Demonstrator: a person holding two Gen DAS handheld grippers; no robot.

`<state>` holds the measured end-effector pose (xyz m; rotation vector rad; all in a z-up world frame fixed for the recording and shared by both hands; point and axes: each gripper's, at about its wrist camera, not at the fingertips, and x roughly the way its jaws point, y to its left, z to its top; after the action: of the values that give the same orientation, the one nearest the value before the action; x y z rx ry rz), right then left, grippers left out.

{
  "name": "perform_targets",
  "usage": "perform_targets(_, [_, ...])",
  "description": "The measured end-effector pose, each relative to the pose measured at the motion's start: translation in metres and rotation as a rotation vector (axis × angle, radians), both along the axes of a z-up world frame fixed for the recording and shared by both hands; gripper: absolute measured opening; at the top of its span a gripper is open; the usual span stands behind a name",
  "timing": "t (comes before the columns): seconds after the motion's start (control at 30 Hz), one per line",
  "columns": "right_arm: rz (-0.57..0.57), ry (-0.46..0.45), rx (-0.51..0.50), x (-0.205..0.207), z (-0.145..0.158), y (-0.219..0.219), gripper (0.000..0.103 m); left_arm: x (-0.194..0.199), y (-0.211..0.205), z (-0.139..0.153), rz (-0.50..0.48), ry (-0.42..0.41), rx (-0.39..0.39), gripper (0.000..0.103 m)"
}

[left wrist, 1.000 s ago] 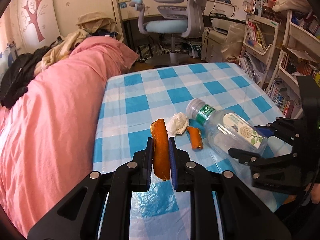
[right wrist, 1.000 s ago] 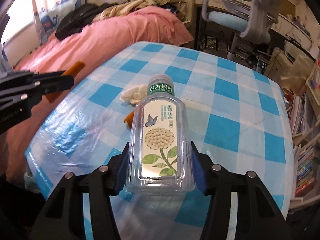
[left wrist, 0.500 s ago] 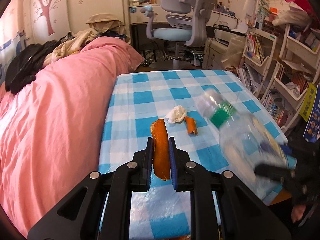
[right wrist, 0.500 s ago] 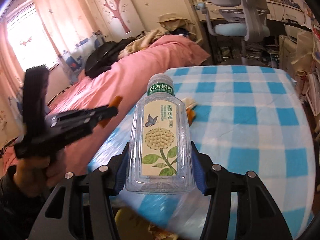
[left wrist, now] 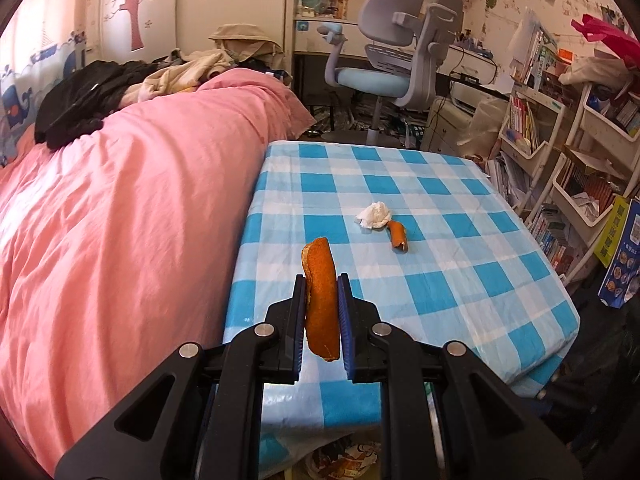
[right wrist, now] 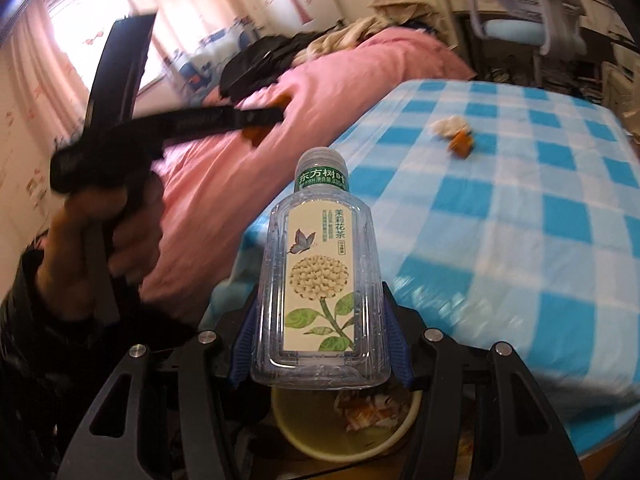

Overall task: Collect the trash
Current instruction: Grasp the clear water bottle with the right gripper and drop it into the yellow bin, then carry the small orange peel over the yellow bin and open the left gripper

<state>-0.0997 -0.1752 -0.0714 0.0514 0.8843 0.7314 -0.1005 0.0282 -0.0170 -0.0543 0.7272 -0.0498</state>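
Note:
My left gripper [left wrist: 322,312] is shut on a long piece of orange peel [left wrist: 320,300], held in the air over the near edge of the blue checked table [left wrist: 460,280]. My right gripper [right wrist: 320,340] is shut on an empty clear plastic tea bottle [right wrist: 320,280] with a flower label, held off the table's near corner above a pale bin [right wrist: 308,436] with wrappers inside. A crumpled white tissue [left wrist: 374,215] and a small orange peel piece [left wrist: 399,236] lie together on the table. The left gripper [right wrist: 264,124] with a hand shows blurred in the right wrist view.
A bed with a pink duvet [left wrist: 120,220] runs along the table's left side. A grey and blue desk chair [left wrist: 400,60] stands beyond the table, and white shelves of books [left wrist: 560,152] line the right. The bin [left wrist: 344,456] shows below the table's front edge.
Both grippers have drawn back from the table with their loads. The bottle has left the left wrist view and now hangs over the bin. The tissue and small peel have not moved.

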Motion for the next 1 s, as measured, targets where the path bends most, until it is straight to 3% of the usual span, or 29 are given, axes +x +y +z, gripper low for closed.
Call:
perform_targets(0.3, [0.161, 0.045, -0.181, -0.019, -0.038, 0.043, 0.055, -0.037, 0.000, -0.012, 0.002, 0.032, 0.012, 0.015])
perform_targets(0.37, [0.148, 0.047, -0.212, -0.019, -0.043, 0.042, 0.063, -0.045, -0.002, -0.015, -0.004, 0.036, 0.021, 0.015])
perform_targets(0.83, [-0.144, -0.094, -0.147, -0.006, -0.007, -0.010, 0.067, -0.094, -0.053, -0.056, -0.135, 0.156, 0.123, 0.015])
perform_targets(1.0, [-0.214, -0.095, -0.116, -0.002, -0.003, -0.026, 0.068, -0.109, -0.071, -0.072, -0.188, 0.213, 0.153, 0.015])
